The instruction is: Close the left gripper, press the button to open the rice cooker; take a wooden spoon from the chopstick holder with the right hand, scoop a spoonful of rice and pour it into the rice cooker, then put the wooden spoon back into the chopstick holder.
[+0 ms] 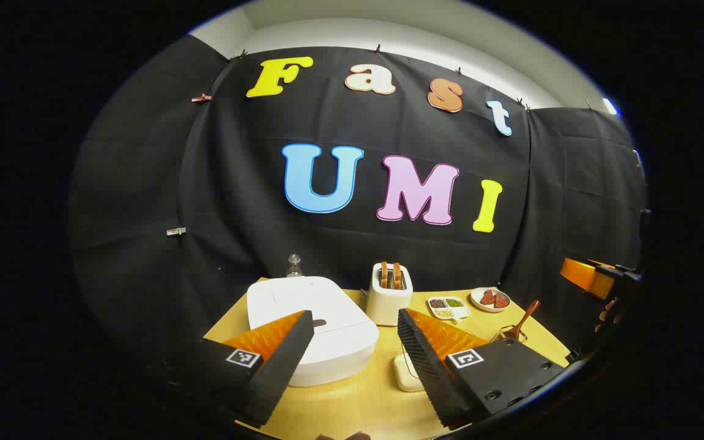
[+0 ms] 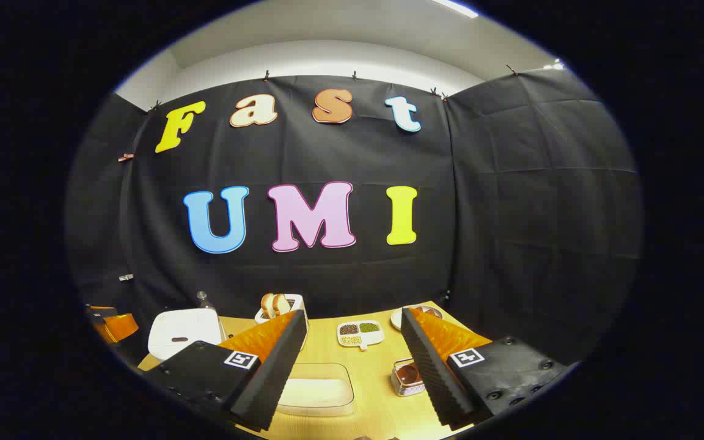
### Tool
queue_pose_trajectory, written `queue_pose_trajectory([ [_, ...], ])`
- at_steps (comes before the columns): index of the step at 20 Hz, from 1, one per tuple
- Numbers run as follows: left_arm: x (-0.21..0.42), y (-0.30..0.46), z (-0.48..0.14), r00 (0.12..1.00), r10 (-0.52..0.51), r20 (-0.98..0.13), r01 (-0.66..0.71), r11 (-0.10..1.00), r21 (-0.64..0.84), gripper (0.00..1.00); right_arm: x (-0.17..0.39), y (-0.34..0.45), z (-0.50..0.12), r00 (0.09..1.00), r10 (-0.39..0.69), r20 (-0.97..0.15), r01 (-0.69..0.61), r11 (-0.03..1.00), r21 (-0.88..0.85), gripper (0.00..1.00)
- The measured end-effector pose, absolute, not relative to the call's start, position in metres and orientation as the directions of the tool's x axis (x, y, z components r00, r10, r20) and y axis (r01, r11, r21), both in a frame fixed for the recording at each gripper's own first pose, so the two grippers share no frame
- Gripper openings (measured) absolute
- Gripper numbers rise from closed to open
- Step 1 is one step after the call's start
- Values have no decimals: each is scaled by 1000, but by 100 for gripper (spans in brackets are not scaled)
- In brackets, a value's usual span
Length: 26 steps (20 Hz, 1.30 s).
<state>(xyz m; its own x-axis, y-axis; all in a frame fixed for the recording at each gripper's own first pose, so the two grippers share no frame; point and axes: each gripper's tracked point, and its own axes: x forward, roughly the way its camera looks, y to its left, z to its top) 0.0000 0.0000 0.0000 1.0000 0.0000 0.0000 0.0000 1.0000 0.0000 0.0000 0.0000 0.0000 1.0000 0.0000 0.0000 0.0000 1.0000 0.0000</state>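
The white rice cooker [image 1: 327, 351] sits closed at the table's left, its dark button [image 1: 319, 322] on the lid's front. My left gripper [image 1: 355, 315] hovers open just before it, the left finger overlapping the lid. A wooden spoon [image 1: 524, 318] leans in the wire chopstick holder [image 1: 509, 335] to the right. In the right gripper view, my right gripper [image 2: 353, 315] is open and empty above the table; the clear rice tub [image 2: 315, 391] lies between its fingers, the holder [image 2: 407, 377] beside the right finger and the cooker [image 2: 184, 333] farther left.
A white toaster [image 1: 390, 293] with bread stands behind the cooker, next to a small bottle [image 1: 294, 266]. A divided dish [image 1: 447, 307] of grains and a plate [image 1: 491, 299] lie at the back right. A hand [image 1: 605, 315] holds the other gripper at the right edge.
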Motion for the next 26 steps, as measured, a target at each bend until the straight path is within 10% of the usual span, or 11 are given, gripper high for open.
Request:
queue_pose_trajectory([
  [26, 46, -43, 5, 998, 60, -27, -60, 998, 9, 94, 52, -43, -20, 997, 79, -11, -79, 997, 23, 98],
])
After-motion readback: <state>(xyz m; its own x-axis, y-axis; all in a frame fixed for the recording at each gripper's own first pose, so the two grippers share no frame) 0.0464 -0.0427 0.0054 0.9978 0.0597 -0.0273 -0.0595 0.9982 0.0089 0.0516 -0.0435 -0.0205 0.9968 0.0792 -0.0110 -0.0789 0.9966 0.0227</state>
